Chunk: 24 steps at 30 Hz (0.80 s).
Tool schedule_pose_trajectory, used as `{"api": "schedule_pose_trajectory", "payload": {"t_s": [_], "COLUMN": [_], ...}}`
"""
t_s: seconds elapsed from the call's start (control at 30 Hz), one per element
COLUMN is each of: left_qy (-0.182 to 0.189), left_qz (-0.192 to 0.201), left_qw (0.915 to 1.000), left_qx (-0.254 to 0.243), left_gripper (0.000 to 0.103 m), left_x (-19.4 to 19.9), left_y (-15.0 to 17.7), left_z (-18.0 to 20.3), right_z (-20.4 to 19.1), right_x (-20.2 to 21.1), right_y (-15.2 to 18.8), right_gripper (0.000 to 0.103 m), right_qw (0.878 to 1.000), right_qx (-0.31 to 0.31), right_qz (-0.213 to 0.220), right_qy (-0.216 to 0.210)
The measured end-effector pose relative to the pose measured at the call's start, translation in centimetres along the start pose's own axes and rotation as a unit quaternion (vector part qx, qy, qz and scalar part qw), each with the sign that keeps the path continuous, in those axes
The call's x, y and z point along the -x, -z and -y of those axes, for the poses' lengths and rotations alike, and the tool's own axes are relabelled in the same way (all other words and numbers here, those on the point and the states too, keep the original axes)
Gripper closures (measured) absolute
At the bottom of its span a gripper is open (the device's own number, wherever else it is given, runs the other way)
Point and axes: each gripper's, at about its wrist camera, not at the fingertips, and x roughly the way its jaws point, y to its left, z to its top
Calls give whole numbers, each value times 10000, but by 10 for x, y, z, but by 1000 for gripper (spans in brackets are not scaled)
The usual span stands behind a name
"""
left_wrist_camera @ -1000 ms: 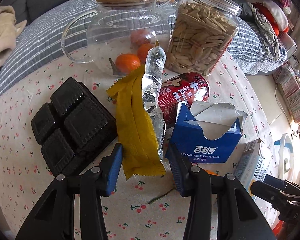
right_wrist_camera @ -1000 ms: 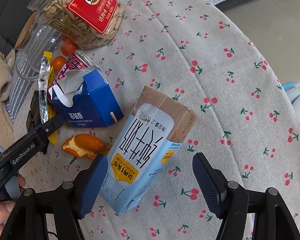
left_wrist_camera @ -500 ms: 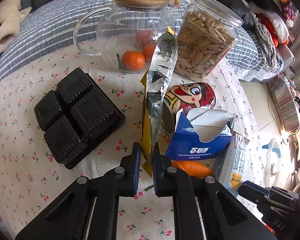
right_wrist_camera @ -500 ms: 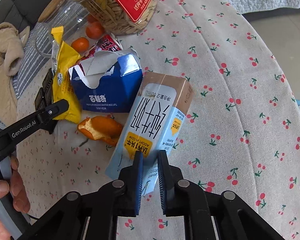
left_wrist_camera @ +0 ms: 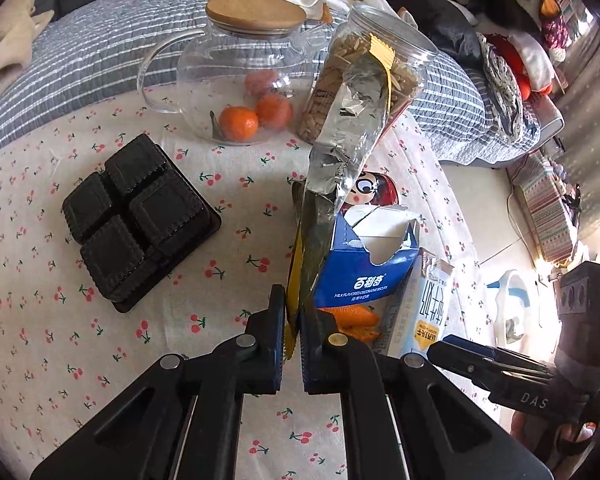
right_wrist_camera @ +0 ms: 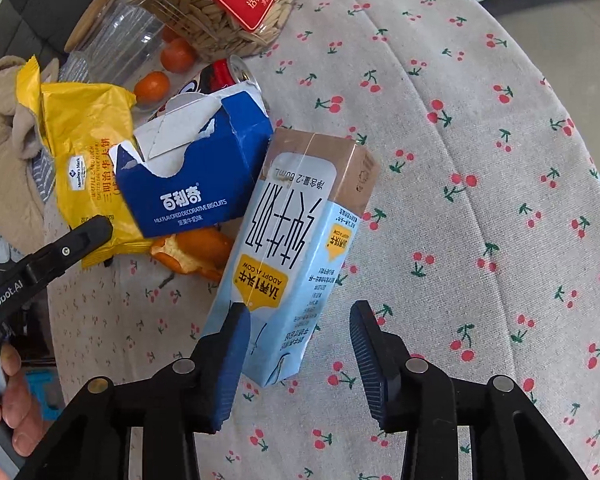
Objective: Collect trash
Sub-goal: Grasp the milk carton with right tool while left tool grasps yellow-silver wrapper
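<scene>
yellow snack wrapper (left_wrist_camera: pixel 342 136) pinched at its bottom edge by left gripper (left_wrist_camera: pixel 292 340), foil side up, lifted just left of blue biscuit box (left_wrist_camera: pixel 370 264) | right gripper (right_wrist_camera: pixel 300 364) spread wide around near end of milk carton (right_wrist_camera: pixel 296 248), carton just right of box | orange peel (right_wrist_camera: pixel 192 250) in front of box

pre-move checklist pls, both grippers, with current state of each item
1. Left gripper clamped on yellow wrapper: ok.
2. Wrapper lifted off the tablecloth: cannot tell.
3. Right gripper closed on milk carton: not ok, jaws open, straddling its near end.
4. Carton sits between the fingers: ok.
5. Blue biscuit box clear of carton: not ok, it touches or overlaps the carton.
6. Trash bin in view: not ok, none visible.
</scene>
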Motion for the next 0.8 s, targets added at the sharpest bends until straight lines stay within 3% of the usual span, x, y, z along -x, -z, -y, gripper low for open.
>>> {"api": "schedule_pose_trajectory", "payload": {"t_s": [0.1, 0.33, 0.5, 0.57, 0.67, 0.8], "left_qy": [84, 222, 276, 322, 353, 406], "left_qz": [48, 85, 139, 180, 220, 223], "left_qw": [9999, 9996, 9992, 9989, 9987, 9985], "left_qx": [76, 128, 234, 287, 298, 290], "left_gripper": [97, 97, 97, 97, 97, 97], "left_x": [7, 18, 25, 30, 36, 41], "left_y": [2, 9, 11, 12, 12, 12], "left_z": [0, -1, -6, -8, -8, -4], "right_z": [1, -22, -33, -33, -30, -22], "right_x": [-1, -28, -40, -40, -40, -31], "right_y": [-3, 2, 5, 5, 7, 13], "right_gripper": [44, 39, 33, 38, 61, 61], "right_qw": [9998, 9997, 9991, 9994, 9997, 9994], "right_qx": [-110, 215, 297, 237, 188, 194], "right_qz": [70, -62, 110, 127, 22, 56], "right_qy": [-165, 133, 284, 218, 181, 264]}}
